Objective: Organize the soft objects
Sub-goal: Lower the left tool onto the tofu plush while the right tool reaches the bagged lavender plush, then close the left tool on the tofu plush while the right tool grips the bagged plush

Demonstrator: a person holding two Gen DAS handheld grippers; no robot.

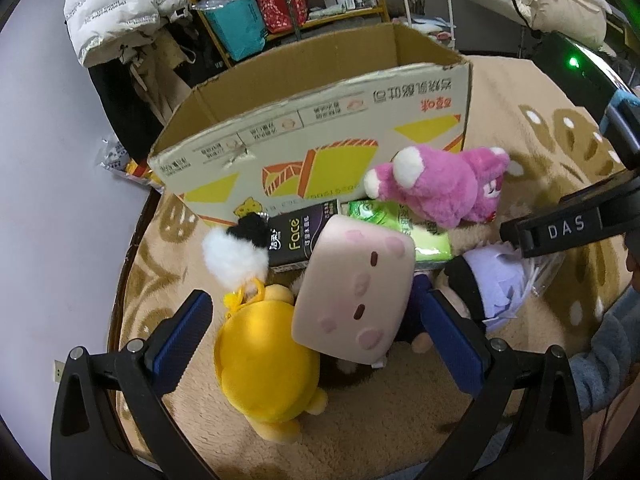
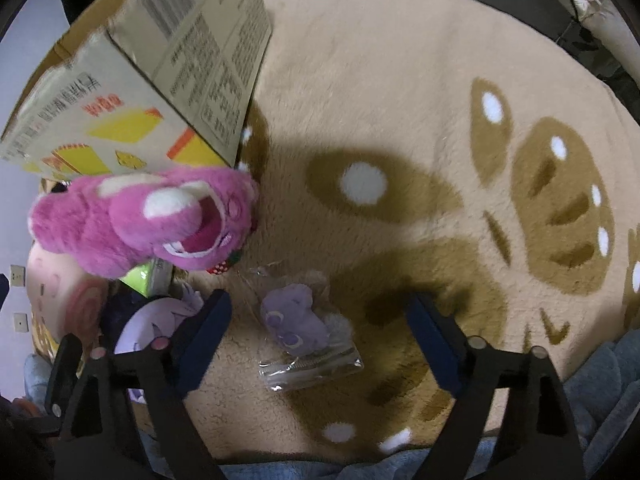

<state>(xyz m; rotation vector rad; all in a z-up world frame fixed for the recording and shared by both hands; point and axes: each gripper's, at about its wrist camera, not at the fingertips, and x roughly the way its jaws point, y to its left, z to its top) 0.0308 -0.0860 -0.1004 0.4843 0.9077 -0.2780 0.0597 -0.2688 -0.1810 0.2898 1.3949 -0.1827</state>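
My left gripper is open and hangs low over a pile of plush toys on a beige rug. Between its blue pads lie a pink square plush with a face and a yellow plush; neither pad presses on them. My right gripper points straight down, open, with a small purple plush in a clear bag on the rug between its fingers, untouched. A pink bear plush lies against the open cardboard box.
A white-and-black fluffy toy, a black tissue pack, a green pack and a purple-haired doll crowd the box's front. Behind the box stand a shelf and hanging coats. A blue fleece sleeve is at right.
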